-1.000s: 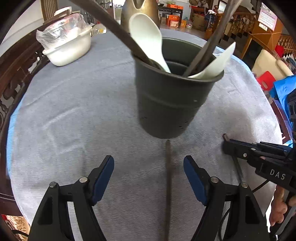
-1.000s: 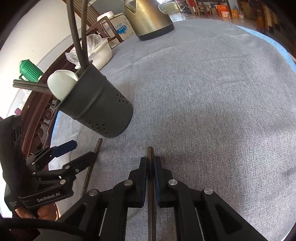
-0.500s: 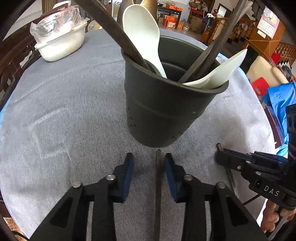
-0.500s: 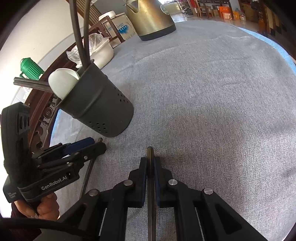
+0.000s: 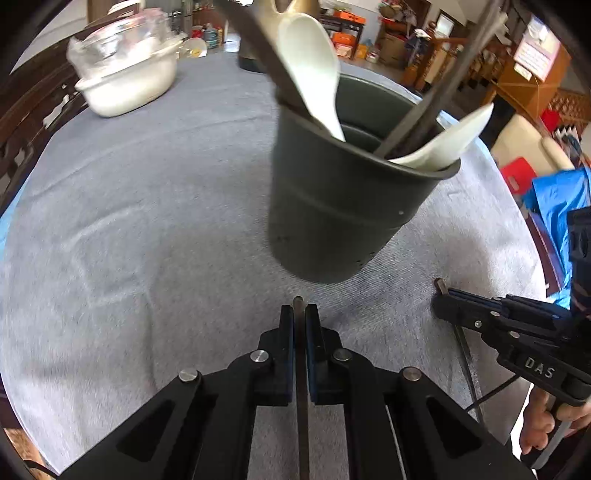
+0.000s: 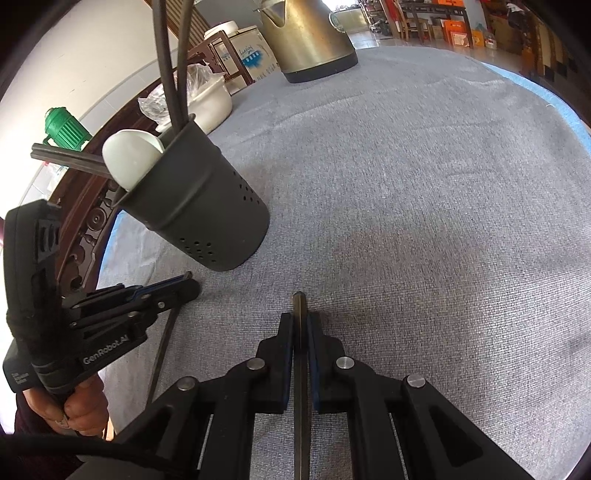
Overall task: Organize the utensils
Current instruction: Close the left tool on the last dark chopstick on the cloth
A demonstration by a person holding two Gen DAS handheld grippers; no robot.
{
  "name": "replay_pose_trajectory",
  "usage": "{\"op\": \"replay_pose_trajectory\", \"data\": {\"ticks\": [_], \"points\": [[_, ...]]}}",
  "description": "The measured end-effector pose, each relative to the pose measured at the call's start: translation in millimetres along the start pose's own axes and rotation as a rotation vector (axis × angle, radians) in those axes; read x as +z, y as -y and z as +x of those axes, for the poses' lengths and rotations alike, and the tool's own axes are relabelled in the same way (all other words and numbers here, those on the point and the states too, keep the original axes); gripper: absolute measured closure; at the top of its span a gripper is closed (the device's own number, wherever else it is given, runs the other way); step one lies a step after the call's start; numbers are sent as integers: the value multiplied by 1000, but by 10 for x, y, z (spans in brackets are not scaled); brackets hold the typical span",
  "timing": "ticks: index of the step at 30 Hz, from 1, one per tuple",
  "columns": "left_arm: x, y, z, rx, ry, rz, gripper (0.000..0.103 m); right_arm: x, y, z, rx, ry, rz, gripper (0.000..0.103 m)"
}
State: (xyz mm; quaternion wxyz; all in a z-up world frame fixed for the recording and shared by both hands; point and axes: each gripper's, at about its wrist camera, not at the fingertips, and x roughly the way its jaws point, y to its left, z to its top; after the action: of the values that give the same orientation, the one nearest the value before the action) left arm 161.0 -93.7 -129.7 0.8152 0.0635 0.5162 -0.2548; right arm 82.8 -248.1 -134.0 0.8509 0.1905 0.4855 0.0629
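A dark grey utensil holder (image 5: 332,221) stands on the grey tablecloth (image 5: 129,221), holding two white spoons (image 5: 310,70) and dark chopsticks. My left gripper (image 5: 299,308) sits just in front of it, its jaws closing, pads pressed on a dark chopstick (image 5: 302,424) that lies along the cloth. In the right wrist view my right gripper (image 6: 301,317) is shut on a second dark chopstick (image 6: 301,406), right of the holder (image 6: 199,221). The left gripper (image 6: 188,284) shows there low at the left, and the right gripper (image 5: 443,299) shows low at the right in the left wrist view.
A white bowl covered in plastic wrap (image 5: 129,81) stands at the far left of the table. A brass-coloured kettle (image 6: 306,33) stands at the back. A dark carved chair (image 6: 85,221) and a green object (image 6: 64,127) are beyond the table's left edge. A hand (image 6: 77,410) holds each gripper's handle.
The left gripper's jaws have gone from wide apart to pressed on the chopstick lying between them. The right gripper has kept its grip and place.
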Motion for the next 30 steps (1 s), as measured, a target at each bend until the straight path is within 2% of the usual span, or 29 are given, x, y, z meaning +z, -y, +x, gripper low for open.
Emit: {"op": "replay_pose_trajectory", "data": {"ticks": [6, 15, 23, 25, 28, 30], "points": [[-157, -116, -137, -3, -3, -14, 97, -5, -71, 2, -27, -8, -11, 94], [-123, -155, -121, 25, -17, -19, 97, 124, -336, 87, -155, -105, -95, 94], [-140, -275, -218, 15, -9, -21, 96, 109, -312, 64, -158, -92, -88, 91], [-177, -302, -269, 27, -4, -10, 96, 100, -288, 57, -146, -81, -47, 91], [-281, -382, -346, 0, -1, -14, 95, 91, -226, 38, -118, -67, 16, 91], [-343, -395, -388, -10, -5, -12, 91, 79, -202, 26, -105, -57, 34, 91]]}}
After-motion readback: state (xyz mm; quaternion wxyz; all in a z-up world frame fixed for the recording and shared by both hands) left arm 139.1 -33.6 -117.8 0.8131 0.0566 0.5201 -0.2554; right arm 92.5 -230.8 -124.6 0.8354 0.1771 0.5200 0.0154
